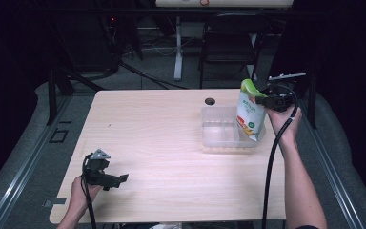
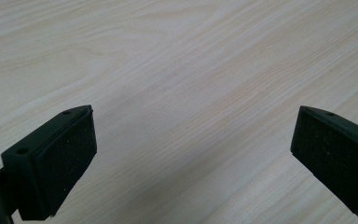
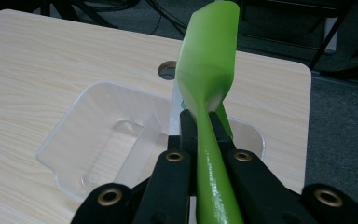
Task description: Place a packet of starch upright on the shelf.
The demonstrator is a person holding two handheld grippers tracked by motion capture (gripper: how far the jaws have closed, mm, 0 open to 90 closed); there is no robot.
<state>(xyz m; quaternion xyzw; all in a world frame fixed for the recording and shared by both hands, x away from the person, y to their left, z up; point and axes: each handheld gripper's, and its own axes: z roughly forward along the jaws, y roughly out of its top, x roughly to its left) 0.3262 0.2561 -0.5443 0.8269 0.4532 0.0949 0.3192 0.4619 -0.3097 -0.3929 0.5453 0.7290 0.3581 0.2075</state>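
Pouch (image 1: 250,112), green-topped, is pinched by its top seal between the right gripper's (image 1: 262,100) closed jaws, hanging into the clear tray (image 1: 209,126) below them. Next, likely lowering and releasing. Left gripper (image 2: 193,154) idles, jaws apart over the table (image 1: 162,157).

This looks like a lab or recording room set up for data capture, not a home. A plain light-wood table (image 1: 171,143) with a cable hole (image 1: 210,101) stands alone on grey carpet (image 1: 157,71), ringed by dark curtains (image 1: 9,71) and black metal frame posts (image 1: 52,95). Behind it are loose cables on the floor (image 1: 143,71), the white leg of another desk (image 1: 177,52), a black chair (image 1: 228,43) and dim equipment with a small red light (image 1: 113,20).
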